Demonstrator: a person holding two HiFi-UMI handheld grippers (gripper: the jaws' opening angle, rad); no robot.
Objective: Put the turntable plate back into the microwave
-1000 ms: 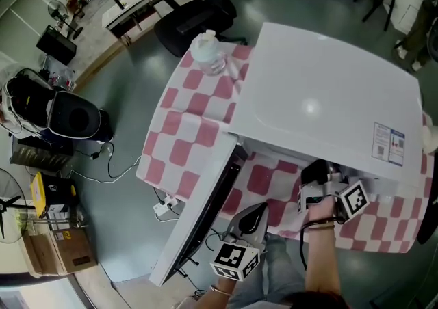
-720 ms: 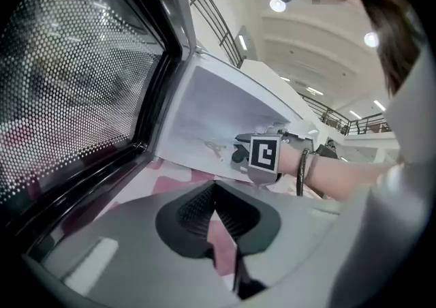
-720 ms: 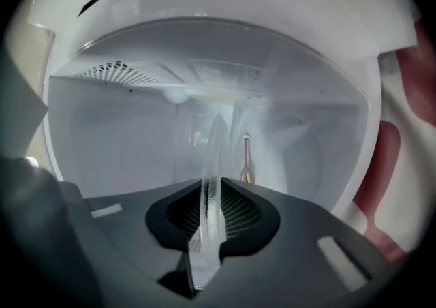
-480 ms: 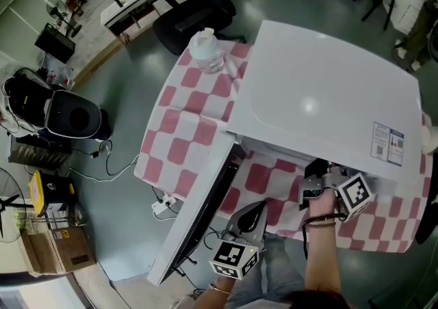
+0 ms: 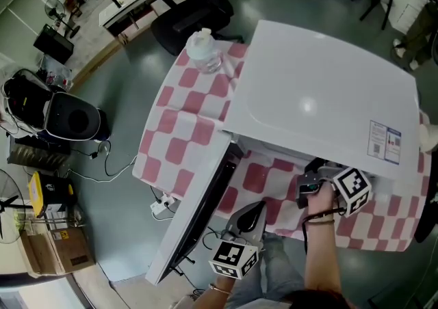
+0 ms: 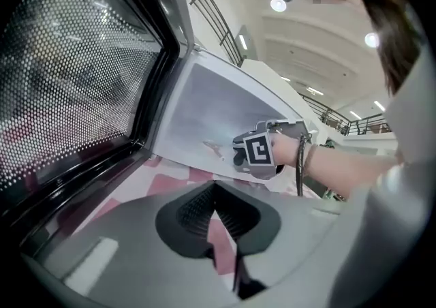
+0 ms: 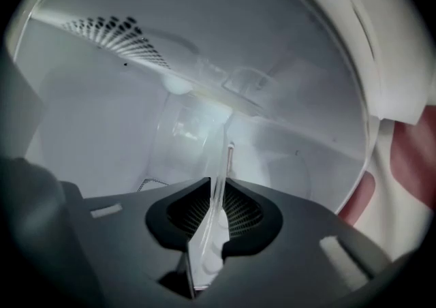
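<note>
Checkered surface carries the microwave, door open. Right tongs pinch the glass turntable plate by its rim, tilted inside it; left tongs closed, empty. Thin edge grip, so it could slip and crack

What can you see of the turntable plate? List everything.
The plate is clear glass with a thick, rounded rim. The right gripper is shut on that rim and clamps both faces. In the right gripper view it shows edge-on, reaching away from the jaws into the white cavity of the microwave. Its far part is see-through and hard to trace, so I cannot tell whether it touches the cavity floor. The head view does not show it, because the microwave's top hides it.
</note>
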